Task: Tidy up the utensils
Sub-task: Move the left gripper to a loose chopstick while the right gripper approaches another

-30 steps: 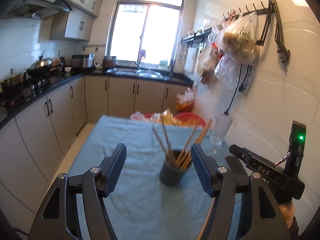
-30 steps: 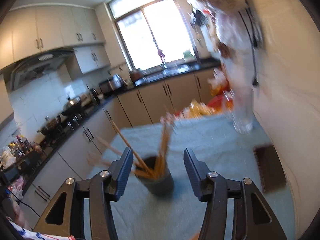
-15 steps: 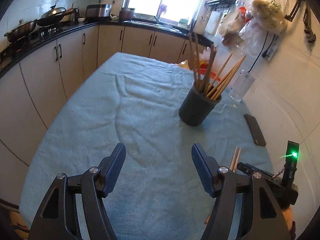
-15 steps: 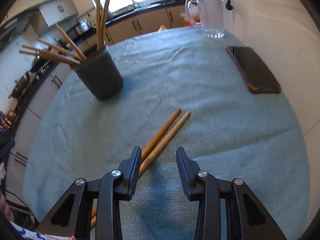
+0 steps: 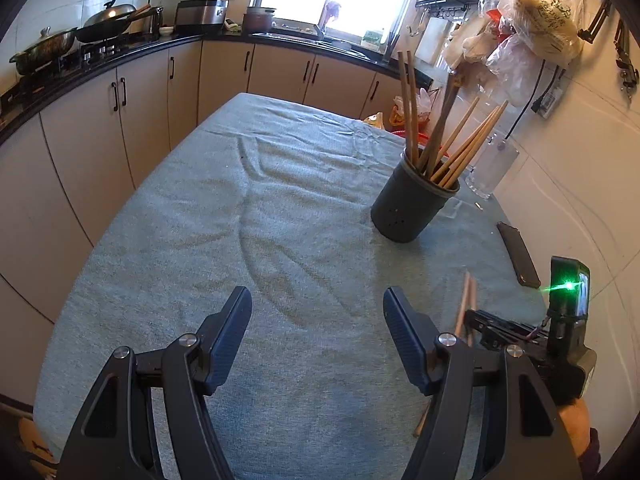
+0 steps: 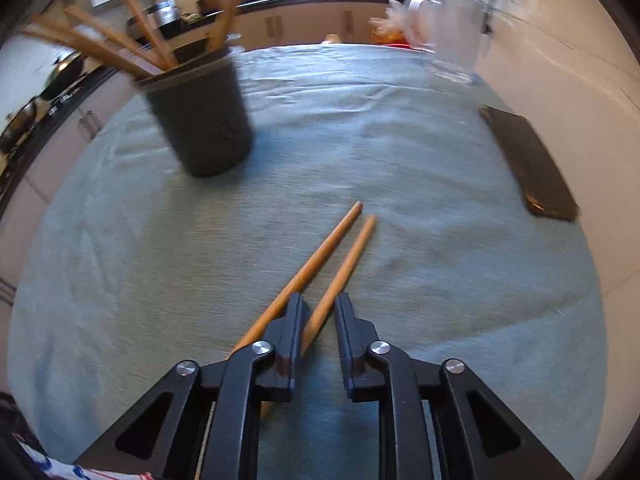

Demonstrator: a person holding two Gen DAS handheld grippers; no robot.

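I take the dark utensil holder (image 6: 200, 120) as my landmark; it stands upright on the blue-green towel (image 6: 420, 152) that covers the table, with a sheaf of wooden chopsticks (image 5: 448, 144) fanning out of its mouth; on my side of the holder, and a little to its right, two loose chopsticks (image 6: 340, 248) lie flat on the towel, close together and nearly parallel, their tips pointing back toward the holder; my right gripper (image 6: 318, 312) is low over their near ends; its jaws have just been closing and now stand only a narrow gap apart, with the right-hand stick running between them and the left-hand stick passing under the outside of the left finger; I cannot tell whether the pads already press on the stick; my left gripper (image 5: 318, 304) hangs over bare towel on the near side of the holder and to its left, jaws wide and holding nothing; right of the holder, against the tiled wall, a black phone (image 6: 528, 160) lies flat; beyond the holder, toward the wall, stands a clear glass jug (image 5: 490, 168)
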